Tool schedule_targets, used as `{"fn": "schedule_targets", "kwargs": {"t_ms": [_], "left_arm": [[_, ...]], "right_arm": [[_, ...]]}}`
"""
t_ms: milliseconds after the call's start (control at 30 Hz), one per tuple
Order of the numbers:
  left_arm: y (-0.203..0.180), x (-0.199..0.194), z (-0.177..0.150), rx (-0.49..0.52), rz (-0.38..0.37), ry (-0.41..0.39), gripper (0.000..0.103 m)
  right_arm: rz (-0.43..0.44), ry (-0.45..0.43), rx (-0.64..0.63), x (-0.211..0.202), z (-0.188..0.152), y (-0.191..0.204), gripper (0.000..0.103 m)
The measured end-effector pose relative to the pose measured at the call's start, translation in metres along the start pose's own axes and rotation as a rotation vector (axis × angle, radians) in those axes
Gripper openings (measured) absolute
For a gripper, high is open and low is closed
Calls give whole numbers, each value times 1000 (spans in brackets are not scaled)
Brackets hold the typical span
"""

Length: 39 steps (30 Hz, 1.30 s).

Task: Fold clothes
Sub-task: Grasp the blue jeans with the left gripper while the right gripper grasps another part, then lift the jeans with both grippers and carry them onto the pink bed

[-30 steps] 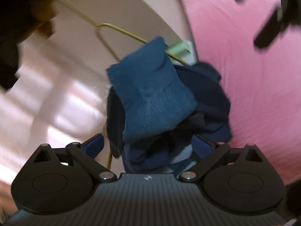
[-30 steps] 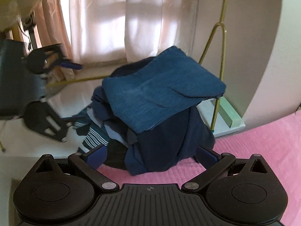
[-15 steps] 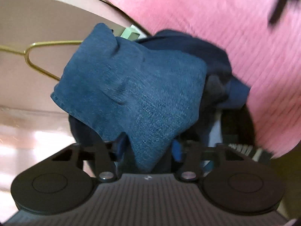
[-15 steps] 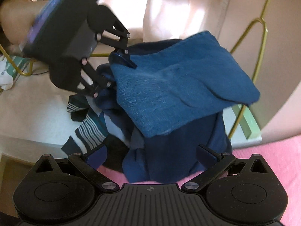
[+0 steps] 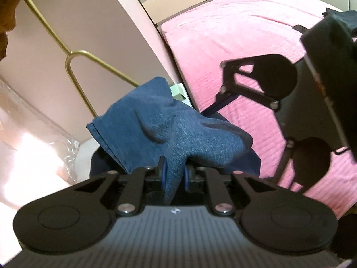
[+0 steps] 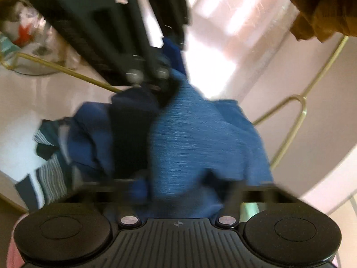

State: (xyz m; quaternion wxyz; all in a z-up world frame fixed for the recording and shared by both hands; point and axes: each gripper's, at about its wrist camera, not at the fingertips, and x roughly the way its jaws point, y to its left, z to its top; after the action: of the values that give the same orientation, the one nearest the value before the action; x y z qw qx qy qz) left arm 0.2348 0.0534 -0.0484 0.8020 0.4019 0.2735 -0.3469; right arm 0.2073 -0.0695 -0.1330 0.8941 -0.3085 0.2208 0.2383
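A blue denim-coloured garment [image 5: 169, 134] lies on top of a pile of dark clothes [image 6: 93, 140] beside the pink bed [image 5: 245, 44]. My left gripper [image 5: 174, 176] is shut on a fold of the blue garment at its near edge. My right gripper [image 6: 185, 187] is right over the garment's other side [image 6: 200, 138], its fingers wide apart and blurred by motion. In the left wrist view the right gripper [image 5: 214, 109] reaches in from the right, one fingertip at the garment's far edge. A striped garment [image 6: 51, 176] sticks out of the pile.
A gold wire rack [image 5: 75, 71] stands against the wall behind the pile. A brown cloth [image 6: 321, 11] hangs at the upper right. A pale green box [image 5: 178, 90] sits between pile and bed. Pink curtains [image 5: 26, 138] hang at the left.
My left gripper has closed on the blue garment and bunched it up. My right gripper has moved in close over the garment, still open.
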Motion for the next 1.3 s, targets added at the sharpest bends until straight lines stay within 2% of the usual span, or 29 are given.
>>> {"fn": "schedule_targets", "kwargs": {"t_ms": [33,133,367,533,667,767,967,1067,1233,1300], "left_arm": [[-1,-1,1,4,6,-6,11],[0,-5,8,-3,16,-48,10],[-25,-37,54,11,37,-257,7],[-73,-65,101,37,-29,-426,7],[-124,-89,133,63,-138,-502,7],[-173,-105,154,103,-241,-531,7],[-305,-117,187,193,-453,-492,7],[-379,-119,207,216,-566,-457,7],[-491,-133,249,271,-763,-451,7],[-537,-144,265,308,-838,-451,8]], "right_arm": [[-15,6,-3,0,0,-3,21],[-72,-1,19,-21,-5,-24,15],[-288,-22,112,-114,-20,-84,11],[-417,4,202,-210,-53,-102,11],[-459,69,342,-291,-101,-95,11],[-465,138,463,-350,-147,-73,11],[-486,271,722,-466,-260,-28,11],[-557,339,800,-530,-309,-19,11],[-681,454,920,-635,-389,-5,11],[-727,510,991,-662,-421,3,11]]}}
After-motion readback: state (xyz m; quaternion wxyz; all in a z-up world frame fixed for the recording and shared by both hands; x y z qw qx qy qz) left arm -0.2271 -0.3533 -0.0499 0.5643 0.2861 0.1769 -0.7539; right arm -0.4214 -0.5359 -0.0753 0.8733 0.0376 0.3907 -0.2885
